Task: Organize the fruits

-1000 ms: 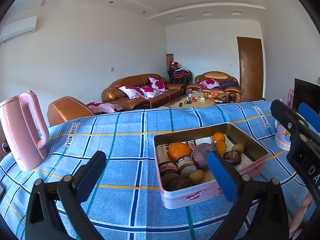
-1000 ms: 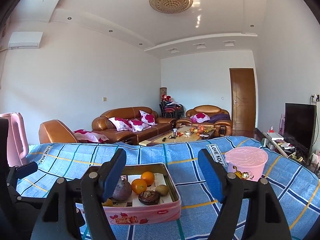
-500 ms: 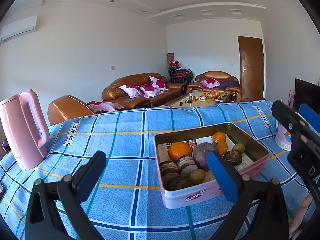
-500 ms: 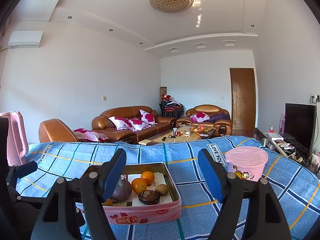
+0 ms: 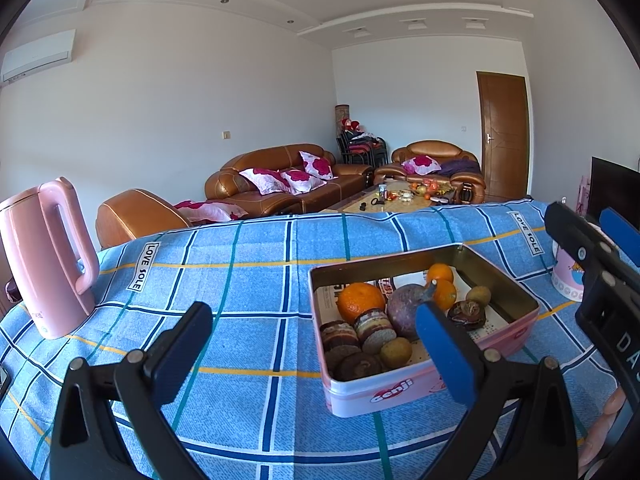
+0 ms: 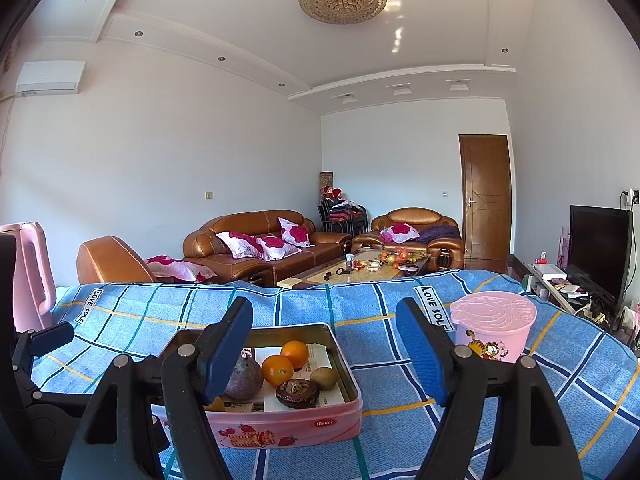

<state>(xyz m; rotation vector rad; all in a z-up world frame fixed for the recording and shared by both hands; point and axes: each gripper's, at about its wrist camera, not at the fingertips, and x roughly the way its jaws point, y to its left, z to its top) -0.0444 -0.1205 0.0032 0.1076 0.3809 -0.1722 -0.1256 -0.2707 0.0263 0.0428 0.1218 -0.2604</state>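
I am holding my left gripper [image 5: 314,354] with its fingers spread wide and nothing between them, low over the blue checked tablecloth [image 5: 240,280]. My right gripper [image 6: 328,350] is gaping too, gripping nothing. The pink tin [image 5: 404,390] is sitting just beyond both, carrying oranges [image 5: 360,300], a purple fruit [image 6: 243,378] and kiwis [image 6: 323,378]. A pink kettle [image 5: 44,256] is standing far left; a pink bucket [image 6: 494,328] is standing right.

The left gripper [image 5: 314,344] sits a touch lower and closer than a second ago: the pink tin [image 5: 424,390] rides slightly higher in the left wrist view. Right wrist view shows no discernible shift; fruit positions unchanged.
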